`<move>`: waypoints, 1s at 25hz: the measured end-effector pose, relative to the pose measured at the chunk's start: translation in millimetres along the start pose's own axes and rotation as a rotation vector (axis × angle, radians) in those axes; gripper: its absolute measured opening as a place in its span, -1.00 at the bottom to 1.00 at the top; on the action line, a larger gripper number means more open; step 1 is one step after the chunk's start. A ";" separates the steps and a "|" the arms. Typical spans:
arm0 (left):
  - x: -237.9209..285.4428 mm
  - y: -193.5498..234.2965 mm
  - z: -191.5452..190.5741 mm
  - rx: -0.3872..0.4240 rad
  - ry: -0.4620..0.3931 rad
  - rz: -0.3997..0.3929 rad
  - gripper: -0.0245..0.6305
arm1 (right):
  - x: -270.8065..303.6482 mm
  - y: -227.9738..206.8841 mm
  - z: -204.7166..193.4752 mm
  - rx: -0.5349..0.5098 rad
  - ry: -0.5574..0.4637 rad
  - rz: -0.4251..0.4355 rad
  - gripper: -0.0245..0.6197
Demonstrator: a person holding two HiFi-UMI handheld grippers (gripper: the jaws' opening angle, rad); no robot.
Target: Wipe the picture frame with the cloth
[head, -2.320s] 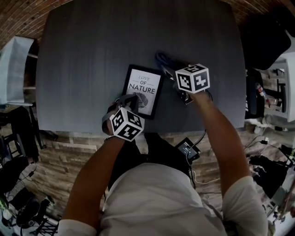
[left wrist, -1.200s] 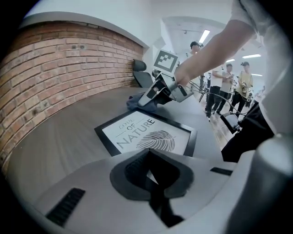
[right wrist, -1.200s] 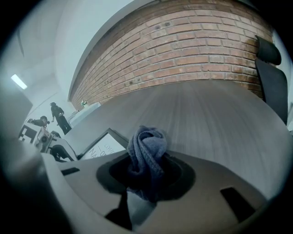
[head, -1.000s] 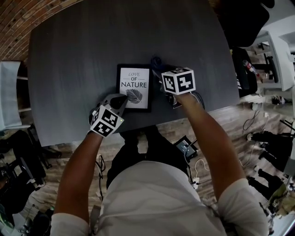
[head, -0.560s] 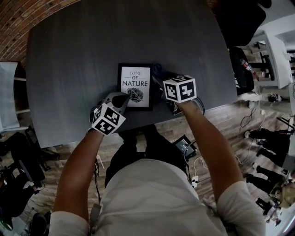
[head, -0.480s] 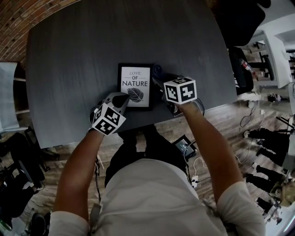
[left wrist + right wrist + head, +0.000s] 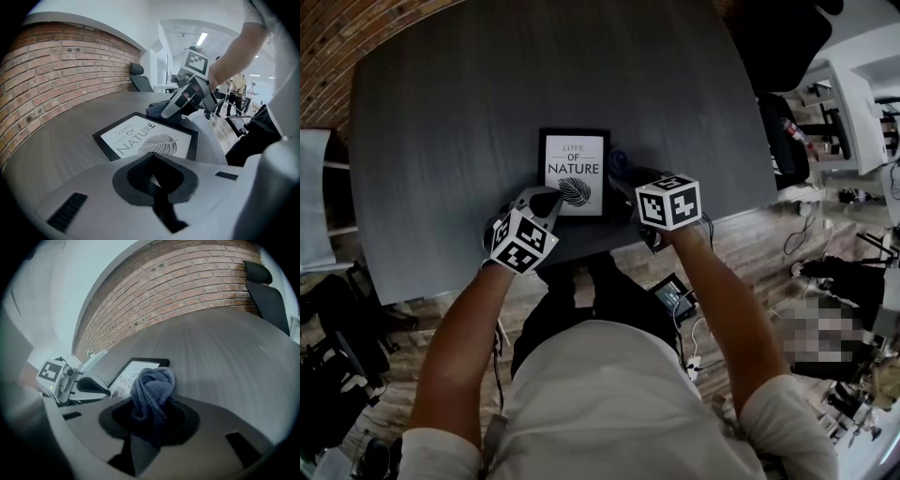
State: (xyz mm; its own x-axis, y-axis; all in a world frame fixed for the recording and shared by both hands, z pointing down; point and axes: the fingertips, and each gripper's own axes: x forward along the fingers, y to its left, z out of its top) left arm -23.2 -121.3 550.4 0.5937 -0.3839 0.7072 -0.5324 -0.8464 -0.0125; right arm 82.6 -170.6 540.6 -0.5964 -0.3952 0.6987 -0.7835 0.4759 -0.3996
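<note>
Two grippers work at a dark grey surface [image 7: 450, 103] in the head view. The picture frame [image 7: 574, 173] lies flat on it, its long axis running away from the person, and the print reads upright from the person's side. The left gripper [image 7: 544, 201] has its fingers at the frame's near left corner; whether they touch it I cannot tell. The right gripper [image 7: 630, 180] sits just beside the frame's right edge, with the cloth [image 7: 619, 160] bunched ahead of its fingers.

From the left gripper view, the fingers are pressed together with nothing between them. The frame [image 7: 148, 140] lies just ahead of them, its far end pointing up and to the right. The right gripper [image 7: 165, 110] stands past that far edge. A brick wall [image 7: 56, 75] curves along the left, and a dark chair [image 7: 139, 78] stands behind the surface.

From the right gripper view, the fingers are clamped on the blue-grey cloth [image 7: 153, 392], which stands up in a twisted wad. The frame [image 7: 140, 367] shows ahead and to the left of them, partly covered by the wad. The left gripper [image 7: 104, 390] lies further left.
</note>
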 end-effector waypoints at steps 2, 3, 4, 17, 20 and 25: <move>0.2 0.0 -0.2 0.001 -0.001 0.003 -0.91 | -2.7 3.9 -6.6 0.010 0.001 0.007 -0.55; 0.3 0.2 -0.3 0.000 -0.002 0.005 -0.91 | -3.8 5.6 -9.6 0.014 0.001 0.011 -0.55; 0.4 0.4 -0.5 -0.001 -0.002 0.007 -0.91 | -4.7 7.2 -12.3 0.018 0.002 0.015 -0.55; 0.8 2.3 0.1 -0.017 -0.003 0.031 -0.91 | -20.6 30.2 -46.7 0.044 0.036 0.052 -0.55; 0.6 2.8 -0.3 -0.021 -0.003 0.033 -0.91 | -25.9 38.2 -58.6 0.053 0.039 0.048 -0.55; -0.1 2.7 -0.6 -0.054 -0.001 0.007 -0.91 | -36.3 49.5 -77.6 0.065 0.059 0.040 -0.55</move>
State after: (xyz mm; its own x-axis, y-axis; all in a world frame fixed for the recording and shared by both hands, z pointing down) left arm -25.1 -123.3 550.7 0.5905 -0.3899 0.7066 -0.5685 -0.8224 0.0212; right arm 79.0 -71.8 541.5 -0.6178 -0.3285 0.7144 -0.7699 0.4375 -0.4646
